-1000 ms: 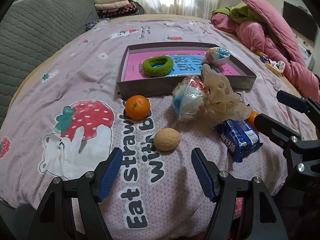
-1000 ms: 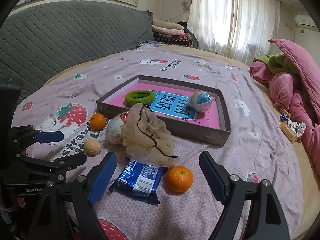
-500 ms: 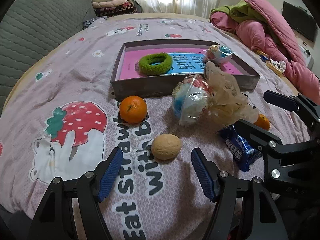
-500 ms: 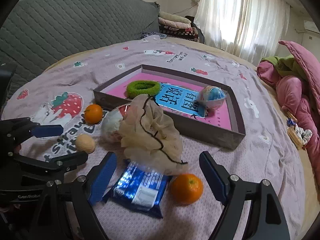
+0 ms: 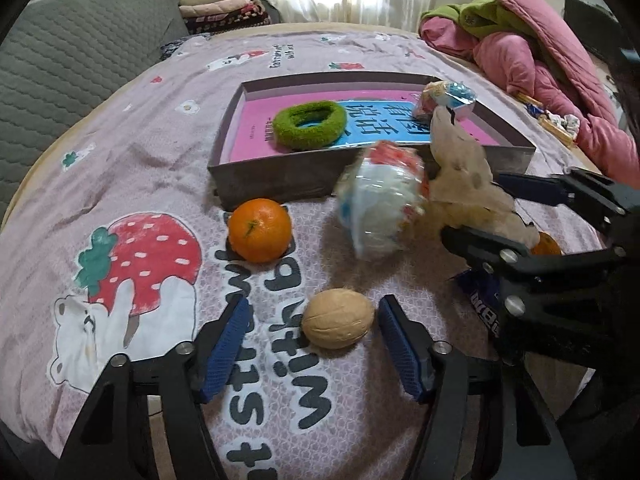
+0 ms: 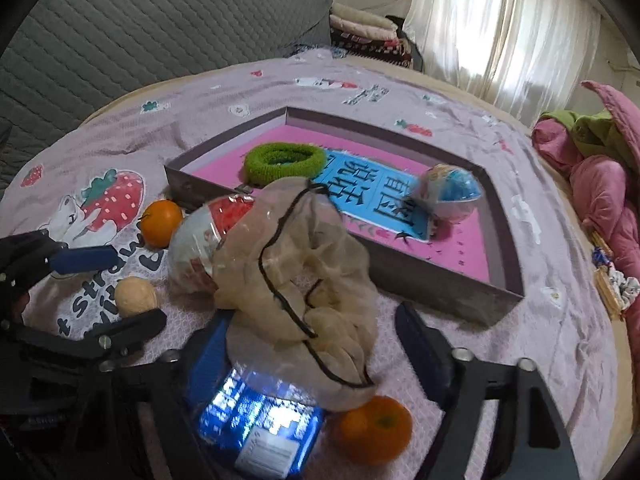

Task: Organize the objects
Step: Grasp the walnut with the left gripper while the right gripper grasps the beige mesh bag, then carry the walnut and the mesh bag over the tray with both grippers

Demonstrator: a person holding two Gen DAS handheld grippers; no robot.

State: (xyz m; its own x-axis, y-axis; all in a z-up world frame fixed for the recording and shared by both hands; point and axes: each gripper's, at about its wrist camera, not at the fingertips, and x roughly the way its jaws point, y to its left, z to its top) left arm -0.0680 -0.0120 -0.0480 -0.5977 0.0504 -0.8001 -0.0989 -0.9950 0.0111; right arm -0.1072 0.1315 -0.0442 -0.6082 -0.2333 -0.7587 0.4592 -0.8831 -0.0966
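**Both grippers closing over loose items on the bedspread**

Your left gripper [image 5: 310,338] sits low over the pink printed bedspread [image 5: 140,152] with its jaws closing; the walnut [image 5: 338,323] lies between the blue pads [image 5: 224,346], nearer the right pad, which looks just short of the shell; the left pad is clearly apart from it; nothing gripped.

Your right gripper [image 6: 308,350] has its jaws closing too; between them sits the beige mesh pouch [image 6: 296,284] with its black drawstring, plus the blue snack packet [image 6: 260,428] partly under the pouch; whether the pads touch either I cannot tell for sure, a gap shows on the right side, so read it as not gripping.

An orange [image 6: 376,428] lies just beside the packet, near edge, partly under the pouch hem; a second orange [image 5: 260,229] rests against the front wall of the grey tray [image 5: 276,178]; a clear-wrapped ball [image 5: 380,204] with red and blue inside sits just in front of the tray, touching the pouch.

Inside the tray: green fuzzy ring [image 5: 309,125] on a pink and blue book [image 5: 256,118]; another wrapped ball [image 6: 448,192] at the far right end.

Pink quilt [image 5: 532,52] heaped at the far right; grey quilted headboard [image 6: 140,24] behind.
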